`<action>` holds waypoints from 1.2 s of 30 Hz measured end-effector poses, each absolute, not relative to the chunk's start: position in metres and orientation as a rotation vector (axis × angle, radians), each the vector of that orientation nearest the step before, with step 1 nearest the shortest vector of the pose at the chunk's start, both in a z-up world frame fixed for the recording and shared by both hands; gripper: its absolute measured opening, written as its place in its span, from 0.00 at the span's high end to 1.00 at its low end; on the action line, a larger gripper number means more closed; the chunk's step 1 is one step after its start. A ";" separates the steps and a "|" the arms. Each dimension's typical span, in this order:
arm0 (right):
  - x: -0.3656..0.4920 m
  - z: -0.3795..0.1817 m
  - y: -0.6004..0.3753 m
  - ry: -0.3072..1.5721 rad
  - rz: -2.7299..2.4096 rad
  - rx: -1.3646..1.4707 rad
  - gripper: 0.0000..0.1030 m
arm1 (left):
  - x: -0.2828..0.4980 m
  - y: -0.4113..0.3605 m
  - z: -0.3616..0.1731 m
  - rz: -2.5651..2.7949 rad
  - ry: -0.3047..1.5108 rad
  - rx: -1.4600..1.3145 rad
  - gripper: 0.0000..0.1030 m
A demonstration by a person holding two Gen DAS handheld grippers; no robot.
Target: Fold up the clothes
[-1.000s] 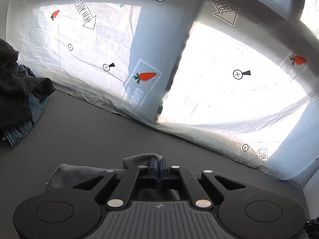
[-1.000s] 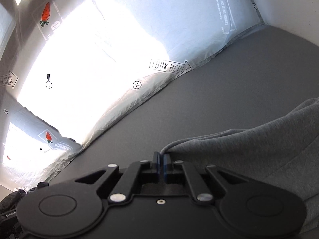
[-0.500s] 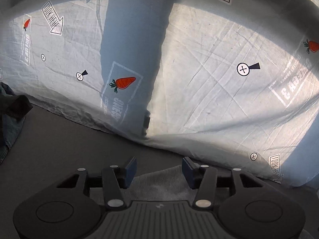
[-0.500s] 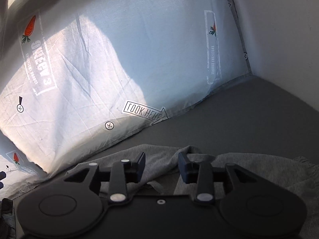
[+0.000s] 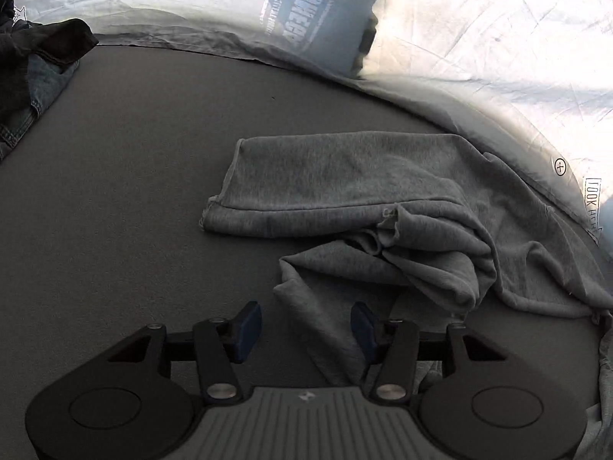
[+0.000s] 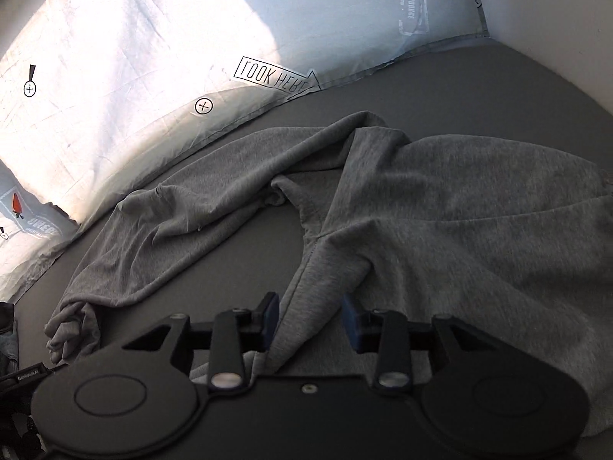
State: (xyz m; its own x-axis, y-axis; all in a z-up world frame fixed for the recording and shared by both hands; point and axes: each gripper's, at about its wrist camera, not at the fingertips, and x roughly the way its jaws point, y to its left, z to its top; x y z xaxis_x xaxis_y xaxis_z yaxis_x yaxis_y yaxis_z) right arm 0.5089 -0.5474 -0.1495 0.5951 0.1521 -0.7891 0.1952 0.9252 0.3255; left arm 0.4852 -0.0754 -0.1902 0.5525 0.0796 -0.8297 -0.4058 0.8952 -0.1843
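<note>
A grey jersey garment [image 5: 345, 180] lies rumpled on the dark grey surface [image 5: 134, 153], with one long part stretched left and a bunched fold in the middle. My left gripper [image 5: 306, 326] hangs just above its near edge, jaws apart, a strip of the cloth lying loose under the gap. In the right wrist view the same garment [image 6: 459, 230] spreads wide, a sleeve-like part trailing left. My right gripper [image 6: 308, 316] is open, and a raised ridge of the fabric runs between its blue pads [image 6: 268, 314] without being pinched.
A pile of dark clothes and jeans [image 5: 30, 69] sits at the far left. A white printed sheet [image 5: 479, 57] rises along the back edge, also visible as the sheet [image 6: 115, 76]. A white wall [image 6: 555, 19] closes the right side.
Both grippers were shut on grey cloth and held high. They opened, let the cloth fall and sank toward the surface, tilting down so the garment now fills the views.
</note>
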 end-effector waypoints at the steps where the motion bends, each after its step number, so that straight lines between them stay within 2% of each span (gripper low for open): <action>1: 0.508 -0.149 -0.551 0.938 -0.038 0.406 0.64 | 0.488 -0.078 -0.191 0.282 0.937 -0.363 0.48; 3: 0.504 -0.147 -0.558 0.933 -0.062 0.410 0.64 | 0.495 -0.083 -0.191 0.255 0.917 -0.329 0.63; 4: 0.500 -0.147 -0.561 0.931 -0.075 0.411 0.64 | 0.498 -0.086 -0.190 0.268 0.919 -0.304 0.86; 5: 0.497 -0.146 -0.565 0.928 -0.089 0.413 0.64 | 0.500 -0.089 -0.189 0.284 0.921 -0.278 0.96; 8: 0.483 -0.141 -0.574 0.910 -0.130 0.412 0.64 | 0.492 -0.084 -0.177 0.318 0.881 -0.349 0.97; 12: 0.457 -0.131 -0.588 0.870 -0.184 0.423 0.64 | 0.458 -0.077 -0.136 0.378 0.786 -0.360 0.97; 17: 0.419 -0.119 -0.603 0.817 -0.228 0.449 0.64 | 0.376 -0.061 -0.061 0.475 0.647 -0.377 0.97; 20: 0.396 -0.112 -0.609 0.796 -0.241 0.441 0.64 | 0.322 -0.054 -0.034 0.552 0.611 -0.366 0.97; 24: 0.369 -0.115 -0.611 0.808 -0.250 0.441 0.64 | 0.268 -0.042 -0.050 0.609 0.741 -0.352 0.96; 27: 0.357 -0.120 -0.608 0.838 -0.250 0.448 0.64 | 0.239 -0.037 -0.087 0.613 0.896 -0.417 0.94; 28: 0.354 -0.122 -0.607 0.849 -0.248 0.450 0.64 | 0.231 -0.038 -0.093 0.610 0.912 -0.430 0.90; 33: 0.342 -0.120 -0.585 0.880 -0.212 0.414 0.64 | 0.204 -0.042 -0.108 0.580 0.945 -0.443 0.85; 36: 0.336 -0.120 -0.568 0.896 -0.189 0.408 0.63 | 0.202 -0.042 -0.103 0.524 0.923 -0.380 0.74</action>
